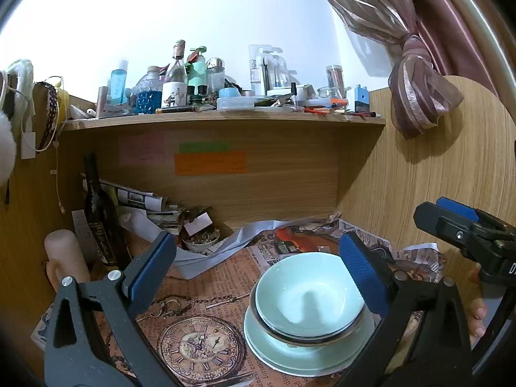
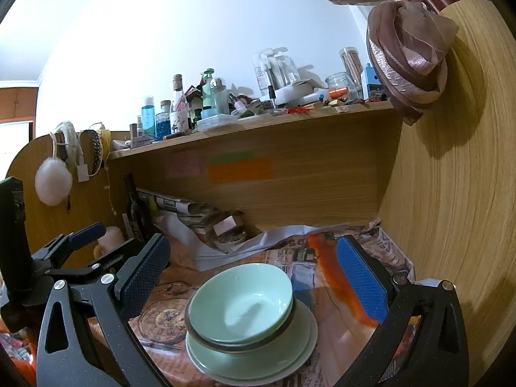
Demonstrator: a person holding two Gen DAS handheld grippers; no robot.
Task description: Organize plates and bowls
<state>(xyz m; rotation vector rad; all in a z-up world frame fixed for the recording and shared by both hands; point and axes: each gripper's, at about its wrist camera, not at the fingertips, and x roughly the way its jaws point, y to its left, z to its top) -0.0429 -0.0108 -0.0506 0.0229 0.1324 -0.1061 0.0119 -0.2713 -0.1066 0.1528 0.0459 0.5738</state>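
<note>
A pale green bowl (image 1: pixel 306 293) sits nested in a second bowl with a dark rim (image 1: pixel 290 335), on stacked pale green plates (image 1: pixel 290 354). The stack stands on paper-covered desk. My left gripper (image 1: pixel 258 277) is open and empty, its jaws wide, the right pad over the bowl's right rim. My right gripper (image 2: pixel 254 277) is open and empty, above and behind the same bowl (image 2: pixel 240 303) and plates (image 2: pixel 258 364). The right gripper shows at the right edge of the left wrist view (image 1: pixel 464 229); the left gripper shows at the left of the right wrist view (image 2: pixel 77 242).
A dark bottle (image 1: pixel 100 222), a cream candle (image 1: pixel 66 258), rolled newspapers (image 1: pixel 142 200) and a small dish of trinkets (image 1: pixel 200 242) crowd the back left. A wooden side panel (image 1: pixel 435 177) stands close on the right. A cluttered shelf (image 1: pixel 225 119) hangs above.
</note>
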